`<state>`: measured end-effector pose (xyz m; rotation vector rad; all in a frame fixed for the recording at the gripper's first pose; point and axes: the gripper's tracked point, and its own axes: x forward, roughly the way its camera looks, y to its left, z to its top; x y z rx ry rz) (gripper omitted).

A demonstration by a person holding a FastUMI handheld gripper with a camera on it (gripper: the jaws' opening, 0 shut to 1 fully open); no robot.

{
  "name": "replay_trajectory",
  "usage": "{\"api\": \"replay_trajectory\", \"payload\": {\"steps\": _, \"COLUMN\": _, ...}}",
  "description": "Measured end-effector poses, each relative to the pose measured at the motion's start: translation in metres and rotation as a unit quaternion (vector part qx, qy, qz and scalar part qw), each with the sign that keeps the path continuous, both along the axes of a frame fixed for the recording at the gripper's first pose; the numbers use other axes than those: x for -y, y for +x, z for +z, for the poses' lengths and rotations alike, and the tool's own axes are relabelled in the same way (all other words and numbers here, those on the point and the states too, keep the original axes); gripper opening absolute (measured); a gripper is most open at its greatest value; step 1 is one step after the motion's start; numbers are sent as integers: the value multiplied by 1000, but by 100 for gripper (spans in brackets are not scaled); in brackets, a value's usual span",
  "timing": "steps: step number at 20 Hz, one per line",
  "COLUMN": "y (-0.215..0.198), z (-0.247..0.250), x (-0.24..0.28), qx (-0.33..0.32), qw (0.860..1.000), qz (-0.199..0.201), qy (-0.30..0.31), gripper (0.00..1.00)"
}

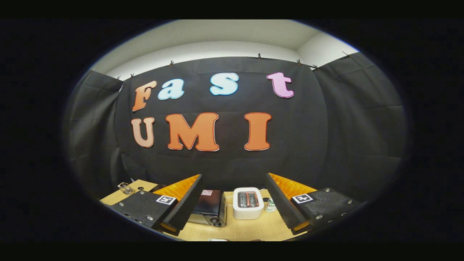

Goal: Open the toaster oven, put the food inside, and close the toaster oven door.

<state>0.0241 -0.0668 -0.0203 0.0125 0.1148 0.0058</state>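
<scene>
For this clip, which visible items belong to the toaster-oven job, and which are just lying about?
Belongs to the job:
- toaster oven, dark, on the wooden table, just beyond the fingers
- gripper, fingers apart, holding nothing

Lying about:
- white pop-up toaster, beside the oven
- small container past the toaster
- small clear object near the table's far corner

I cannot pick out the food.

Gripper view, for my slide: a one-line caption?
Open hand-held gripper held above a wooden table, with the toaster oven and a white toaster beyond its fingers.
</scene>
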Motion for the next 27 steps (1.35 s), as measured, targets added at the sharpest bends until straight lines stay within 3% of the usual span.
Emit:
{"api": "replay_trajectory", "payload": {"steps": 10, "y": -3, "z": -11, "x": 20, "qx": -9, "qw": 1000, "qz": -20, "qy": 0, "gripper": 100}}
{"api": "replay_trajectory", "payload": {"steps": 27, "y": -21, "z": -3, "x": 17, "qx": 12, "qw": 1000, "qz": -20, "qy": -6, "gripper": 100}}
